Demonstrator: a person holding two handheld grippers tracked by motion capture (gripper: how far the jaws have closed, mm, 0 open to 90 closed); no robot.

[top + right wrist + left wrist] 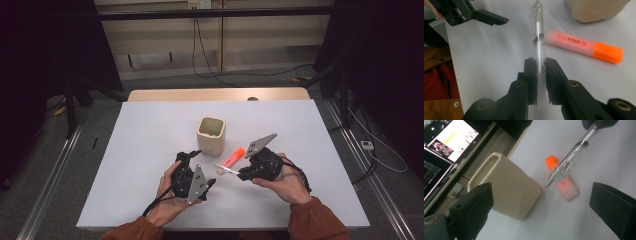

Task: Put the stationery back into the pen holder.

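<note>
The clear pen point(538, 37) sits pinched at its rear end between the pads of the right gripper point(539, 65), its tip pointing left over the table point(150, 135) — light, stiff and slick plastic, so a grip mid-barrel would likely steady it better. Just beyond it lies the orange highlighter point(584, 45), and farther off the beige cup point(211, 135). The left gripper point(541, 202) hovers near — jaws spread, empty.
</note>
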